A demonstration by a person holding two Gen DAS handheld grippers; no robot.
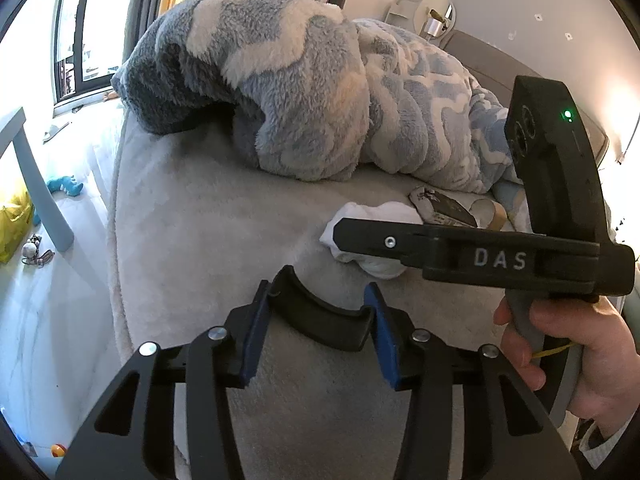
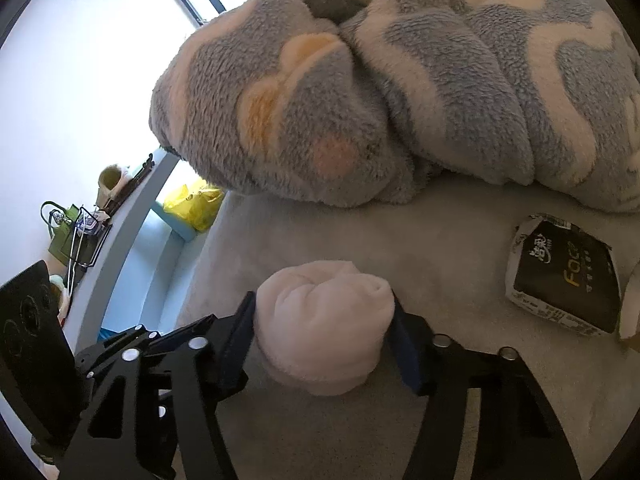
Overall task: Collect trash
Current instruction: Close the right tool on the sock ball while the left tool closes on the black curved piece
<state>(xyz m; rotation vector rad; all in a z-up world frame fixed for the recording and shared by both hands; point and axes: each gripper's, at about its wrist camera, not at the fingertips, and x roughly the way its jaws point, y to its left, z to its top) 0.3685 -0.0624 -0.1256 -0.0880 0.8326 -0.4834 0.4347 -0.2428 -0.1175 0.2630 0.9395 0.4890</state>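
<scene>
On bed [image 2: 320,432], right hand-held gripper [image 2: 324,332] clamps white wad [image 2: 324,328]; left hand-held gripper [image 1: 318,316] spread empty; tissue pack [image 2: 564,276] beside blanket [image 2: 400,92]

Blue-and-cream wavy-patterned blanket [image 1: 304,80], pale grey bed cover [image 1: 208,216], white sock bundle [image 2: 324,324], black-and-white tissue pack [image 2: 564,280].

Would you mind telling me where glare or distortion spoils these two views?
Left wrist view: the window is blown out and the floor below washed pale; fisheye bends the bed edge. Right wrist view: the upper-left wall is overexposed, while the white bundle stays sharp.
</scene>
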